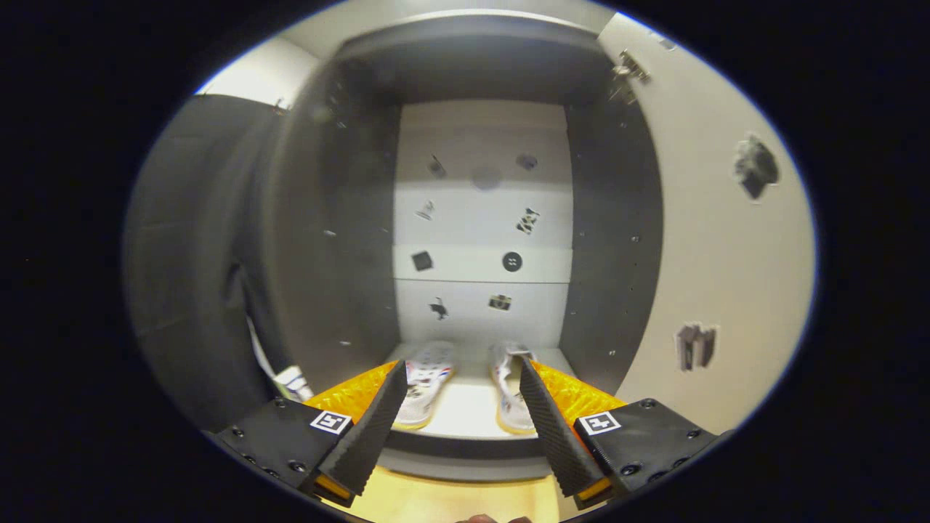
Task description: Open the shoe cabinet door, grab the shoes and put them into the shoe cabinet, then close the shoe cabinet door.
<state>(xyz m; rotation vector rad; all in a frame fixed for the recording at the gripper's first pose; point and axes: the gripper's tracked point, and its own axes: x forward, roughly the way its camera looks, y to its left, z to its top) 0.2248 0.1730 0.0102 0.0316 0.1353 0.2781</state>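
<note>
Gripper view: the hand-held gripper (463, 418) faces straight into the open shoe cabinet (341, 240), its two fingers spread wide with nothing between them. Two shoes (429, 381) lie side by side on the cabinet's bottom shelf (465, 410), soles up or insoles showing, it is hard to tell which; the left shoe sits just beyond the left finger, the right shoe just beyond the right finger, neither touched. The door (726, 276) stands swung out to the right, its inner face toward the camera, a hinge (628, 69) near its top corner. Small stickers and marker patches dot the cabinet's pale back panel (482, 218) and the door. A dark cloth (189, 276) hangs to the left of the cabinet. A strip of pale floor (450, 501) runs below the shelf edge.

Judged from this, the shoes are already stowed, and the step in hand looks like the last one: closing the door. That would call for drawing the gripper back clear of the shelf, swinging it right to the door's free edge, and pushing the panel round toward the cabinet front until it sits flush.

As for writing, square coded tags (331, 421) sit on the gripper body at the base of each finger; they bear patterns, not words. The stickers inside are too small and blurred to read, and no brand can be made out on the shoes.
</note>
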